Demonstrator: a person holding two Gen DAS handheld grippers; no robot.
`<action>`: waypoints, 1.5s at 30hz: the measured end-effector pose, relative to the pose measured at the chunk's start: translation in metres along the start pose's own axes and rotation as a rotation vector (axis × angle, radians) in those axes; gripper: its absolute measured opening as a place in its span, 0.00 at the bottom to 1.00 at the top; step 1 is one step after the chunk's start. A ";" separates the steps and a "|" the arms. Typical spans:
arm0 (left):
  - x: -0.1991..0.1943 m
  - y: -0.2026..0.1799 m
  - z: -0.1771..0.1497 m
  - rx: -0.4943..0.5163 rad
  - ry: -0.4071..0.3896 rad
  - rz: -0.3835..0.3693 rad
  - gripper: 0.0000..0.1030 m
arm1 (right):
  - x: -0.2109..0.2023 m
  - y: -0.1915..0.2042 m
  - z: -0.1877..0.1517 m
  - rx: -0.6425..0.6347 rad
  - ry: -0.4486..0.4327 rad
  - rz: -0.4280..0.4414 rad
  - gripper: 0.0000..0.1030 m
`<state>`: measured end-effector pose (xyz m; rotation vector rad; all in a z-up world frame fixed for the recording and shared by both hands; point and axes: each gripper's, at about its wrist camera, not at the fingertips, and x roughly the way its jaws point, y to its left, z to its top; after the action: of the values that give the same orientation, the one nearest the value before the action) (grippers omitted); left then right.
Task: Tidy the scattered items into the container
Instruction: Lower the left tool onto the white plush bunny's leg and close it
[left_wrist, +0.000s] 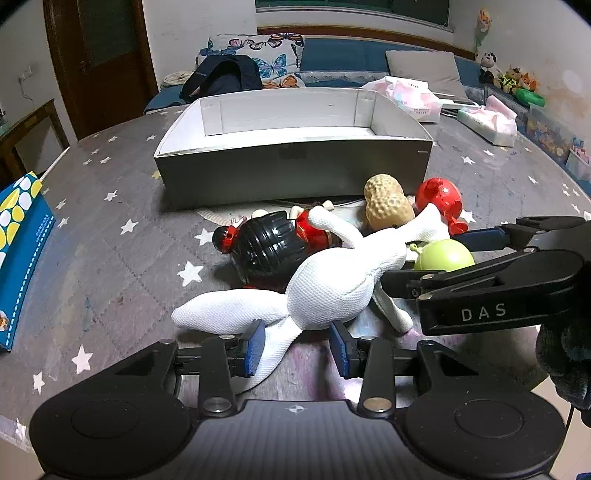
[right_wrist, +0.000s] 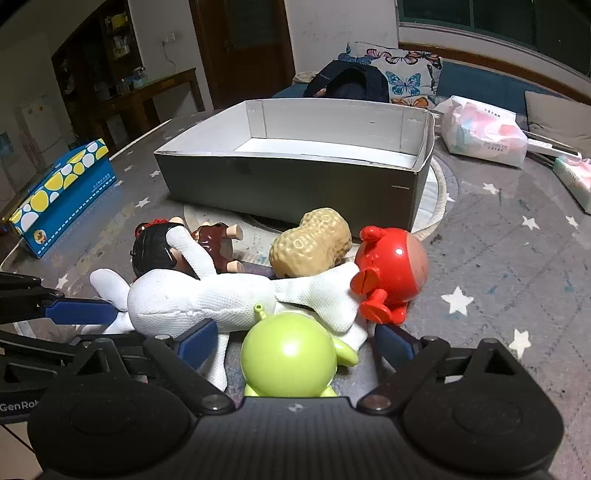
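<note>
Nothing had yet been tidied, as far as could be seen: the grey box (left_wrist: 295, 173) stood on the counter (left_wrist: 110, 229) with only white floor showing inside, though the strip of floor behind its near wall was hidden in both views. All the toys were still heaped just in front of it: the white cloth doll (left_wrist: 328, 284) sprawled over the black-haired figure (left_wrist: 266, 247), with the peanut toy (left_wrist: 388, 203), the red figure (left_wrist: 439, 195) and the green toy (right_wrist: 288, 354) close around it.

The left gripper (left_wrist: 297, 347) was held with its jaws wide, set either side of one trailing limb of the doll and not closed on it. The right gripper (right_wrist: 295, 339) was likewise wide open, with the green toy lying between its jaws; whether the pads touched it could not be told.

The black-haired figure's face was not shown, and its body was largely covered by the doll. The green toy's lower part was cut off by the gripper body in the right wrist view. So every item was judged still left to move
</note>
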<state>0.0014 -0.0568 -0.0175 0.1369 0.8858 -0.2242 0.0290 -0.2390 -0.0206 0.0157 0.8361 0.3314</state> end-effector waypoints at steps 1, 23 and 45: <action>0.001 0.001 0.000 0.000 -0.002 -0.006 0.34 | 0.001 0.000 0.001 -0.001 0.000 0.003 0.89; 0.009 0.020 0.009 0.028 -0.023 -0.029 0.19 | 0.005 -0.008 0.017 0.008 -0.006 0.065 0.80; 0.001 0.020 0.004 0.095 -0.064 -0.075 0.12 | -0.005 -0.029 0.022 0.127 -0.045 0.109 0.20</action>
<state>0.0101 -0.0389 -0.0154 0.1839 0.8181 -0.3385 0.0503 -0.2656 -0.0064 0.1866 0.8126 0.3783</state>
